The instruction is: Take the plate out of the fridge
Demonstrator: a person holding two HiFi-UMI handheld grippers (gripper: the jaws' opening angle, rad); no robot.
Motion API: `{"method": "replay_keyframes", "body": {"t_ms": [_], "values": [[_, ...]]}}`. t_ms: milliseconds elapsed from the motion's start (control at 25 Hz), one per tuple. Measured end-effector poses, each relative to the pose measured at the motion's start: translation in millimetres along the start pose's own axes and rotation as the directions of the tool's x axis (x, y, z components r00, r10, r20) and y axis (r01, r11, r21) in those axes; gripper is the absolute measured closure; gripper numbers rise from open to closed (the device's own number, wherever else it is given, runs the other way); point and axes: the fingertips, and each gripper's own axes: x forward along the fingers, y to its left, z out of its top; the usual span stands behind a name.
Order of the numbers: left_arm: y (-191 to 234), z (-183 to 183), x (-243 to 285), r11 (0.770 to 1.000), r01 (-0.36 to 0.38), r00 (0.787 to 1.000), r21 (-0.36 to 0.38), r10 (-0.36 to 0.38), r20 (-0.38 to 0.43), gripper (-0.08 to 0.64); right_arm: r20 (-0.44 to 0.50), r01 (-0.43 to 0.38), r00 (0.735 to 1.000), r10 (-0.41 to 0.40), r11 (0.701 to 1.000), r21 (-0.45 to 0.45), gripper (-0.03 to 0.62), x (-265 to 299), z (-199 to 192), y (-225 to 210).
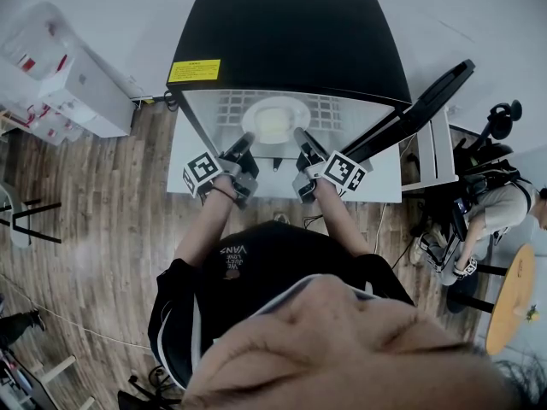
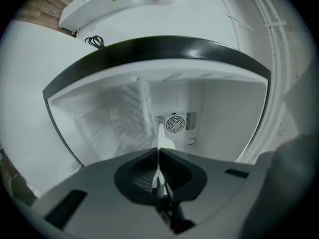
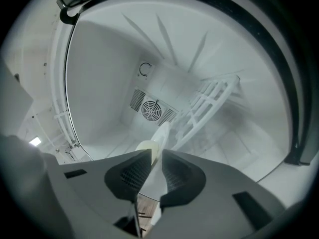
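Fridge: small black-topped fridge (image 1: 282,32), stood against a pale wall (image 1: 479,7); door (image 1: 423,101) swung wide open to the right; yellow label (image 1: 194,71) stuck near the top's front left corner.
Inside: white walls, a round fan grille (image 2: 175,124) at the back, a white wire shelf (image 1: 329,109) across the compartment.
Plate: white plate (image 1: 275,120), was inside the fridge over the wire shelf, between the two claws; carried something pale yellow in its middle; resting on the shelf or lifted clear, could not be told.
Left claw: left claw (image 2: 158,156), was pressed almost fully together on the plate's thin left rim.
Right claw: right claw (image 3: 155,158), was closed onto the plate's right rim, held slightly apart by the rim between the pads.
Floor: brown wood-plank floor (image 1: 102,220), ran in front of and left of the fridge.
Room: white storage unit (image 1: 60,71) with red-marked items stood at the far left; a seated person (image 1: 487,203) was off to the right, near a round wooden tabletop (image 1: 511,297).
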Motion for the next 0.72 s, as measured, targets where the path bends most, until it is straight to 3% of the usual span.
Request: {"method": "replay_keyframes", "body": {"t_ms": [720], "values": [[-1.3,-4.0,-3.6,1.0,-0.001,1.0,0.026,0.001,-0.02,0.535,0.009,0.018,1.0,-0.018,1.0,-0.011,0.525,-7.8,-4.2,1.3]]}}
